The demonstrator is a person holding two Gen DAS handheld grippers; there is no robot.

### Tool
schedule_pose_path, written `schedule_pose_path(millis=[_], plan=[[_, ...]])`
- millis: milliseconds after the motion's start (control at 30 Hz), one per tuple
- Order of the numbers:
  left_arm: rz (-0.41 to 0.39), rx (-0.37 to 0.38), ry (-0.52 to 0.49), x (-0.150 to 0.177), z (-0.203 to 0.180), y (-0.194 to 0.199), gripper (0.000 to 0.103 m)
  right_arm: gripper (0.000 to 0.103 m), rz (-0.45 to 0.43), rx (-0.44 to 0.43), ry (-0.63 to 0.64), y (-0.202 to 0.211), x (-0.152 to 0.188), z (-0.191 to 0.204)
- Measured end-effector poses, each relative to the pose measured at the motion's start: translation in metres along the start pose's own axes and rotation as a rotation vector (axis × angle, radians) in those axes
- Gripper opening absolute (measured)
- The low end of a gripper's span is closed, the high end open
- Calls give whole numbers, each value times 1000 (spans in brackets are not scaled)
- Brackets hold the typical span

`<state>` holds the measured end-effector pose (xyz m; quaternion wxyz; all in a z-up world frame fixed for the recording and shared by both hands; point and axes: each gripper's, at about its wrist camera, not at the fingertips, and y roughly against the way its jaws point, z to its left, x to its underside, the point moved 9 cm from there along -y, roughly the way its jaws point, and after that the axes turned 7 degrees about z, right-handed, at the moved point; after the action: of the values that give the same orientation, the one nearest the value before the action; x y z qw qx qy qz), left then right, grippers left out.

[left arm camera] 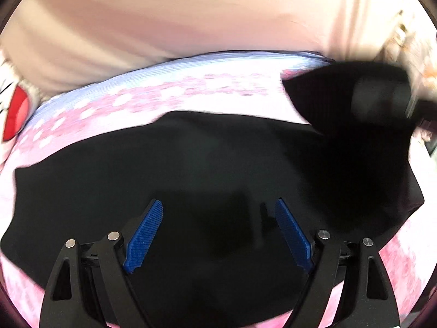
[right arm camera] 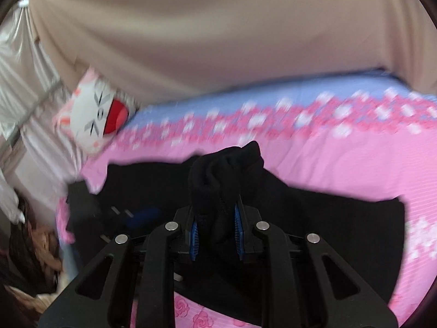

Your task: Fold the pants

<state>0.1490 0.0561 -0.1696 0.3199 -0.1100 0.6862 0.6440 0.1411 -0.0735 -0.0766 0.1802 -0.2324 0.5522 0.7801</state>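
**Black pants mid-fold on the bed, one end carried by the right tool**

Black pants (left arm camera: 169, 169) lie spread across a pink flowered bedsheet (right arm camera: 341, 169) on the bed, most of the cloth flat, one end bunched and raised. The right tool (right arm camera: 217, 227) is nearly closed, its blue pads pinching that gathered wad of fabric, which stands up in a lump just ahead of the fingers. The left tool (left arm camera: 218, 232) hovers over the flat part of the pants with its jaws wide and nothing between them; its blue pads (left arm camera: 144, 237) are clear of the cloth.

By my reading, the fold is under way: the held end is being brought over the rest. Next the right tool needs to lay that end down squarely on the flat layer, while the left tool pins or takes a matching edge.

No containers are visible. A cat-face pillow (right arm camera: 95, 114) sits at the bed's far corner, well apart from the pants.
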Motion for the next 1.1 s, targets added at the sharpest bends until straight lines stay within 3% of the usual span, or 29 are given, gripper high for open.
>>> schedule_pose_path(millis=[133,267,333,400,467,567,633,733,800,833,867,900,933,967,1033,1100], plan=[[0,-52,122,17,58,16,82,20,112,-6,27,-58,32,10],[-1,-76,213,29,94,23,82,20,131,38,69,-79,47,13],[9,-80,241,35,104,22,82,25,129,39,82,-80,49,14],[12,-55,275,40,113,22,82,44,127,14,106,-76,51,22],[-8,-39,339,45,130,27,82,49,111,-18,122,-63,52,32],[-46,-56,549,67,188,49,82,65,28,-34,152,-30,49,45],[-100,-82,787,91,251,67,82,65,-10,-21,164,-11,47,45],[-119,-115,1003,116,310,64,82,65,-39,3,159,7,44,38],[-58,-54,1065,121,325,40,80,65,-51,20,152,12,42,34],[-89,-97,1022,112,327,42,79,65,-53,24,144,15,42,31],[-66,-57,997,103,322,35,65,65,-59,31,136,19,42,27],[-55,17,980,92,317,25,62,65,-64,36,128,21,42,25],[-51,-65,957,86,317,22,48,65,-69,41,121,23,43,23],[-38,-106,920,79,316,18,17,65,-79,52,112,28,43,19],[-35,-127,919,71,312,17,14,65,-99,75,84,37,45,7],[-85,-139,860,55,302,32,13,65,-120,100,54,48,47,-7]])
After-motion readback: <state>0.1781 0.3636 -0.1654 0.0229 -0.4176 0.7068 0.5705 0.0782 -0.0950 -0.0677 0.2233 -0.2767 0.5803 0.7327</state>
